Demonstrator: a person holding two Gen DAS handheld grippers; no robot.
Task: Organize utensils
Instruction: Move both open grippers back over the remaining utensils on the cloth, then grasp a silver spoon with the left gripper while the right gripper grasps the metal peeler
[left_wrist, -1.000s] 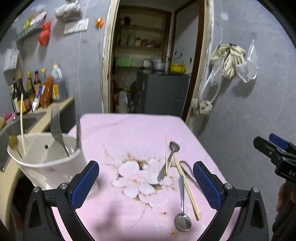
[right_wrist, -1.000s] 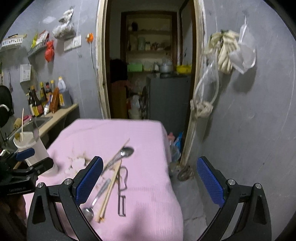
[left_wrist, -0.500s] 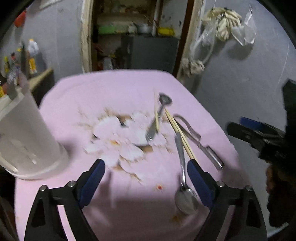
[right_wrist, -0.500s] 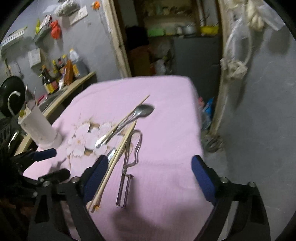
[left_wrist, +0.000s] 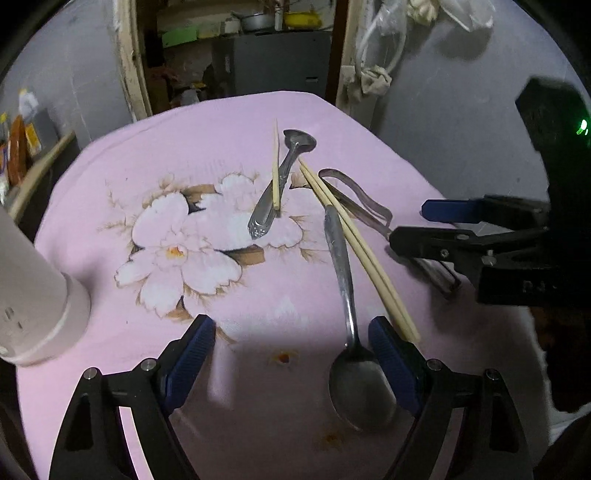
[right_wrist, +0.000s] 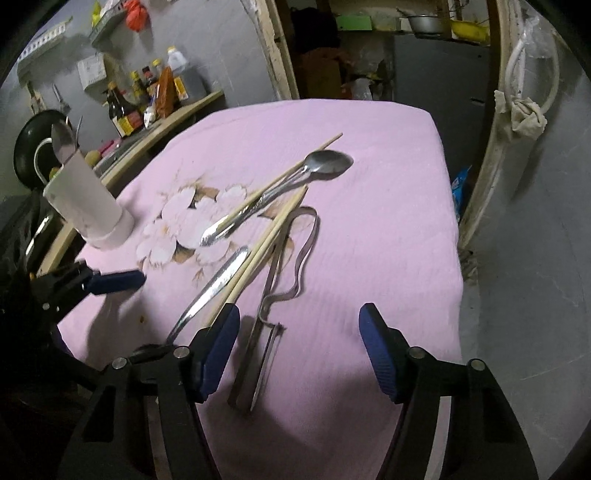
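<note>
A table was seen covered by a pink cloth (left_wrist: 207, 147) printed with pale flowers (left_wrist: 184, 240), its far end facing an open doorway (right_wrist: 354, 48) with a dark cabinet (left_wrist: 273, 62) behind. A counter (right_wrist: 173, 118) crowded with sauce bottles (right_wrist: 122, 110) ran along the left wall, and a dark pan (right_wrist: 33, 147) hung near it. At the cloth's left edge a white utensil holder (right_wrist: 88, 199) was stood upright, a spoon bowl (right_wrist: 61, 142) and other handles showing above its rim.

The loose utensils were gathered right of the flowers. A large spoon (left_wrist: 351, 314) was laid with its bowl nearest the left gripper (left_wrist: 291, 354), and a pair of chopsticks (left_wrist: 354, 243) crossed over its handle. A second spoon (left_wrist: 280, 181) was laid farther off, bowl away, with a single chopstick (left_wrist: 275, 166) resting along its handle. A metal peeler (right_wrist: 266, 325) with a looped handle lay just beside the chopsticks, nearest the right gripper (right_wrist: 299, 350).

The left gripper was held spread wide above the cloth, nothing between its blue pads (left_wrist: 192, 350); its right pad was seen just beside the large spoon's bowl. The right gripper was likewise held wide apart and empty, the peeler's blade end lying in the gap and the near tips of the chopsticks hidden behind its left pad (right_wrist: 218, 347).
</note>
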